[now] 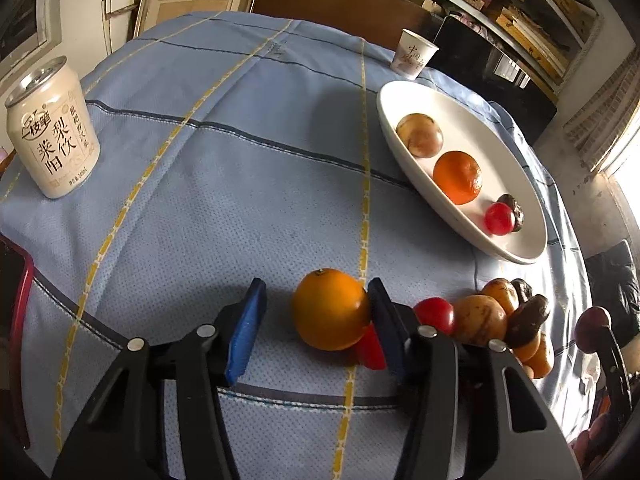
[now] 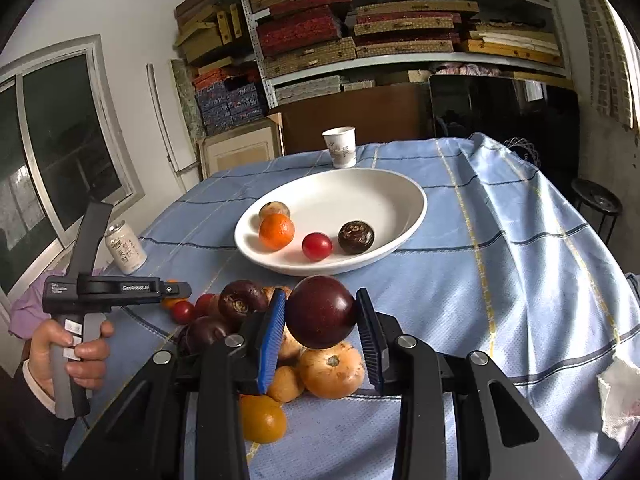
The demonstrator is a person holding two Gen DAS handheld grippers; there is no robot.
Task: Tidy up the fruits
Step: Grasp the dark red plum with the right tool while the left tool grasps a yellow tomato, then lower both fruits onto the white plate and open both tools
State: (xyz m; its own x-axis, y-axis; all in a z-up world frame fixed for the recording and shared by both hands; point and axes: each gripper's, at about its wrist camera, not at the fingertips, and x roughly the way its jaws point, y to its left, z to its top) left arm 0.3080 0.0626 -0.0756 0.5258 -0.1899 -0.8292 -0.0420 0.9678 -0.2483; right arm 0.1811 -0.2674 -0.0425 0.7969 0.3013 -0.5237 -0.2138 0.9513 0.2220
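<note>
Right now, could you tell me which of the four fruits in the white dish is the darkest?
The dark brown round fruit at the right end of the row in the white dish, beside the small red one.

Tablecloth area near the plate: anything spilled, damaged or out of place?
Nothing spilled. The can and cup stand upright, and the plate sits flat. The only oddity is a crumpled tissue at the cloth's right edge.

One white plate (image 2: 404,220) holding four fruits — plus one drink can (image 1: 52,128) and one paper cup (image 2: 340,146).
</note>
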